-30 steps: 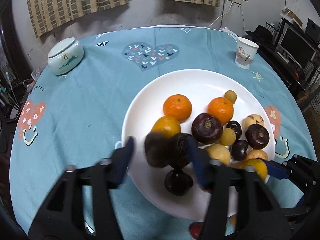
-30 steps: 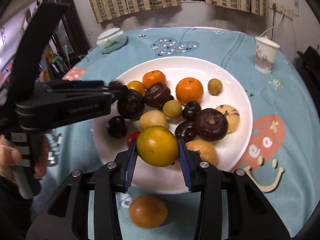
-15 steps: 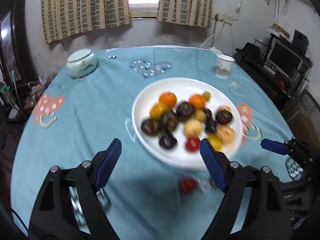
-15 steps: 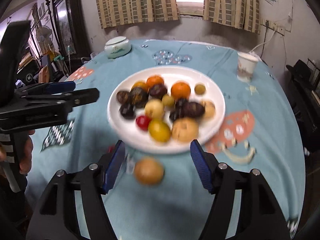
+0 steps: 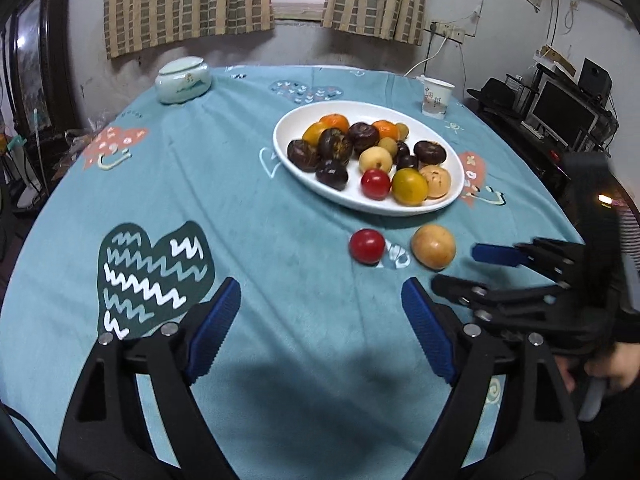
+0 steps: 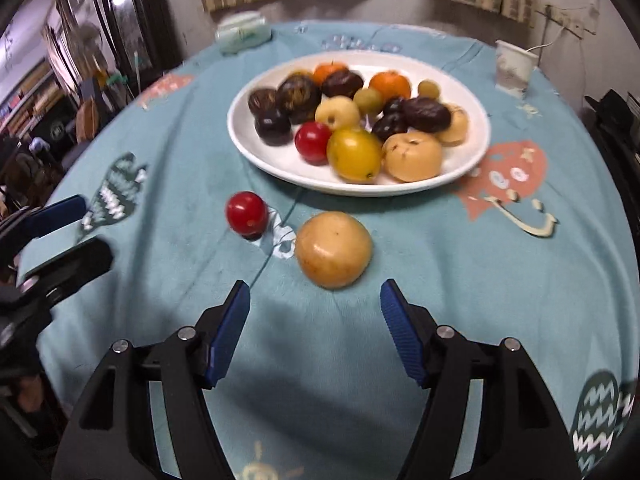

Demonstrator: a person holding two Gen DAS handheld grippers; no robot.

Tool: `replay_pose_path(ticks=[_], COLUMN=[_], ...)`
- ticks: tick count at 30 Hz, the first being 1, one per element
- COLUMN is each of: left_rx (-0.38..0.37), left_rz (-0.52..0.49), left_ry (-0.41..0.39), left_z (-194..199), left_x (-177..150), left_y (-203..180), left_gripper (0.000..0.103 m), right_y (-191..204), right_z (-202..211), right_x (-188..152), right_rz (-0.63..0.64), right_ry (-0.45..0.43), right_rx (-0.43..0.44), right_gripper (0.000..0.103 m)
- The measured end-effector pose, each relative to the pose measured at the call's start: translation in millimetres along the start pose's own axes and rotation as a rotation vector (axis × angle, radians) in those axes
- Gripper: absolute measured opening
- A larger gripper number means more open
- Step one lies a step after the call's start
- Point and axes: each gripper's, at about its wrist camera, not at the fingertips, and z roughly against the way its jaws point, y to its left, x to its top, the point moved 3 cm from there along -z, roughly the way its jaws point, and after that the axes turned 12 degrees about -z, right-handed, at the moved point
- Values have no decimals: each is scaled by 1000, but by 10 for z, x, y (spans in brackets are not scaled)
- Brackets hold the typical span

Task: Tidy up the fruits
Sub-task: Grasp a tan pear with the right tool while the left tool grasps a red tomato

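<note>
A white plate holds several fruits: oranges, dark purple ones, pale yellow ones, a red tomato and a yellow-orange fruit. On the teal cloth in front of it lie a red tomato and a tan round fruit. My left gripper hangs well short of them, its jaws opening with nothing between. My right gripper is open just before the tan fruit and holds nothing. Each gripper shows in the other's view, the right gripper and the left gripper.
A pale lidded ceramic jar stands at the far left of the round table. A paper cup stands behind the plate on the right. A desk with a monitor lies beyond the right table edge.
Both grippers have pulled back from the plate. The right one let go of the yellow-orange fruit, which now lies on the plate. The left one left the dark fruit there and widened.
</note>
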Motion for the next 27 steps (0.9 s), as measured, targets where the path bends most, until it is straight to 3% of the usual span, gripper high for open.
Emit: replay_pose_path(ticks=[6, 9, 12, 21, 23, 27], left_rx=[4, -2, -18, -92, -72, -102], left_rz=[10, 8, -2, -89, -112, -118], left_ry=[19, 28, 42, 47, 55, 91], left_z=[-75, -138, -236, -704, -815, -995], left_x=[-16, 23, 69, 239, 260, 282], left_y=[63, 58, 21, -271, -309, -345], left_gripper=[85, 85, 85, 83, 77, 50], right_y=[-20, -60, -117, -344, -408, -507], right_z=[-191, -225, -155, 463, 502, 539], right_x=[108, 119, 137, -132, -198, -244], right_rz=[-4, -11, -52, -132, -148, -174], right_ry=[-21, -33, -38, -83, -77, -74], right_rx=[3, 0, 44, 42, 47, 60], right_gripper=[66, 46, 45, 46, 46, 45])
